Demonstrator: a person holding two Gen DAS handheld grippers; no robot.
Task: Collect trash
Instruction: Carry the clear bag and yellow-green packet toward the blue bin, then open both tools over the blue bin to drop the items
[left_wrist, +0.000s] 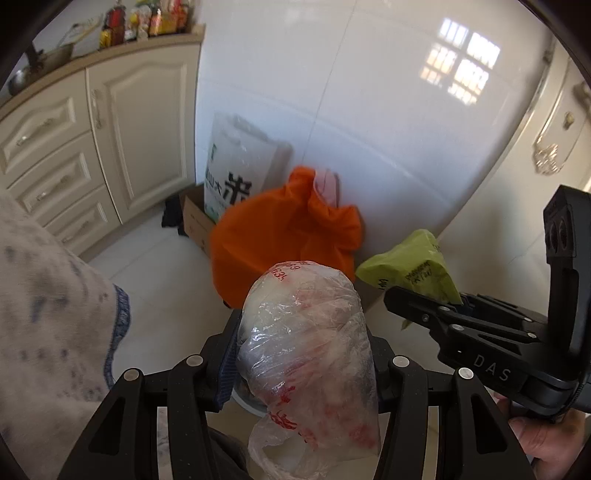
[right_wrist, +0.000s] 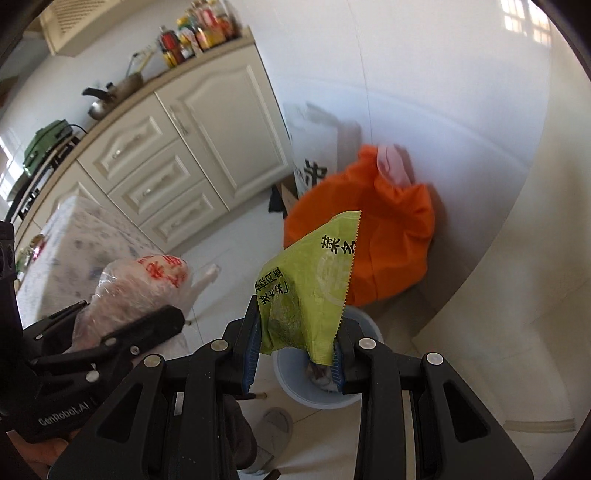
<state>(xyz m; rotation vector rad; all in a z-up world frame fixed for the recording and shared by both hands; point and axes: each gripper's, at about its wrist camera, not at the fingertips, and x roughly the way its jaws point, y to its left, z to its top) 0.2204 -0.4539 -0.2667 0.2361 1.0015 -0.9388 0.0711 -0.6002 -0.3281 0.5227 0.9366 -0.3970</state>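
The left tool (left_wrist: 306, 354) squeezes a crumpled clear plastic bag with red print (left_wrist: 310, 354) between its two black fingers. The right tool (right_wrist: 297, 350) pinches a flat green snack wrapper with black letters (right_wrist: 310, 291) between its blue pads (right_wrist: 252, 350). In the right wrist view, the wrapper hangs right over a small round pale blue bin (right_wrist: 295, 387) on the white tiled floor (right_wrist: 221, 266), and some trash already lies inside the bin. A big puffy orange bag (right_wrist: 391, 236) sits on the floor past the bin, at about 1 o'clock, against the shiny white wall (right_wrist: 424, 92). A tall white sack with a big black letter (left_wrist: 236, 166) leans at the wall, at 11 o'clock from the orange bag. Cream cupboards with drawers (right_wrist: 177, 158) stand at 10 o'clock. Bottles (right_wrist: 195, 33) and a metal kettle (right_wrist: 99, 101) stand on the tabletop (right_wrist: 122, 107) above them. A grey slipper (right_wrist: 273, 424) shows at 6 o'clock.
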